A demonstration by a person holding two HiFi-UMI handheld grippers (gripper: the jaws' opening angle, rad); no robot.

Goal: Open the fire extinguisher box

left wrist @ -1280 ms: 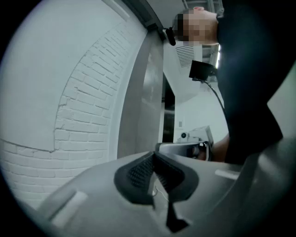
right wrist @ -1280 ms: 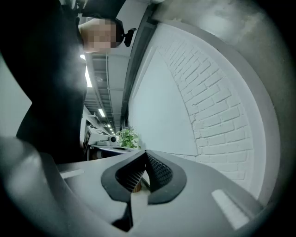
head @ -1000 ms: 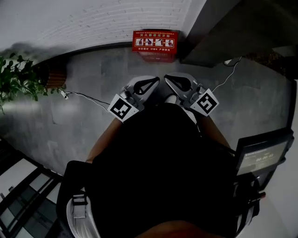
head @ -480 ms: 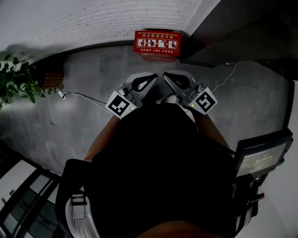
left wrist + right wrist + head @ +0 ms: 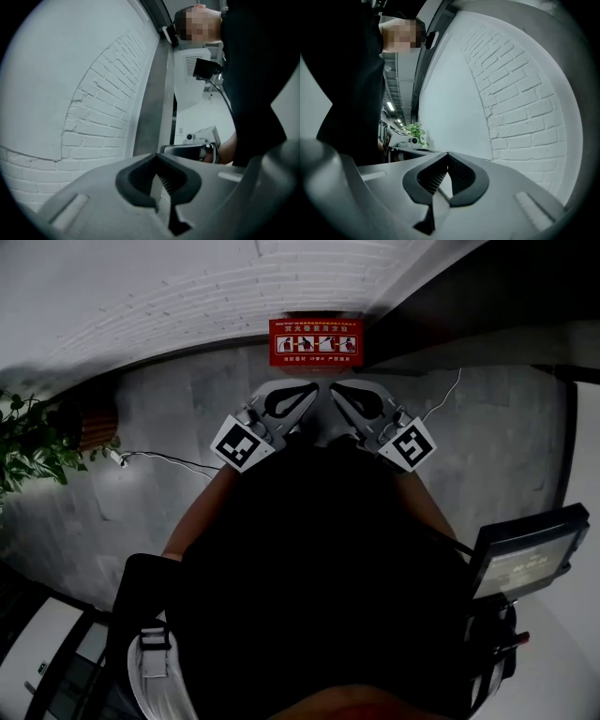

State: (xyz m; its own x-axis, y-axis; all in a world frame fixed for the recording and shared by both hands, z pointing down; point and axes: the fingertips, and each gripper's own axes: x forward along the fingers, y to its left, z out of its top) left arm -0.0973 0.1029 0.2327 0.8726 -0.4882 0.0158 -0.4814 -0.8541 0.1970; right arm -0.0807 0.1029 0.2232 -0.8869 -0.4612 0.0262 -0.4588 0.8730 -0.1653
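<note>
**Against the white brick wall, the box sits closed; both grippers are empty and pinched shut**

Along the far edge of the grey floor (image 5: 187,418), where it meets the white brick wall (image 5: 234,287), stands the red fire extinguisher box (image 5: 316,341). Its labelled face, with a strip of pictograms, is turned toward the camera. Only the head view shows it; neither gripper view takes it in.

In the head view the left gripper (image 5: 312,388) and the right gripper (image 5: 336,390) are held side by side just in front of the person's dark torso. Their tips angle toward each other and lie near the box without touching it. The marker cubes sit behind the tips, one on each side.

The left gripper view settles that gripper's state: its dark ribbed pads (image 5: 140,180) meet at the tips with nothing between them. Beyond them are brickwork and a grey upright strip, and the right gripper (image 5: 190,151) shows further off, held in a hand.

The right gripper view shows the same pinch, its pads (image 5: 461,180) closed tip to tip on nothing. Past them are the brick wall and a potted plant (image 5: 415,129). The head view places this plant (image 5: 33,442) at the floor's left edge, with a thin cable (image 5: 159,460) trailing across the floor beside it. A dark screen (image 5: 525,554) shows only in the head view, at the right edge.
</note>
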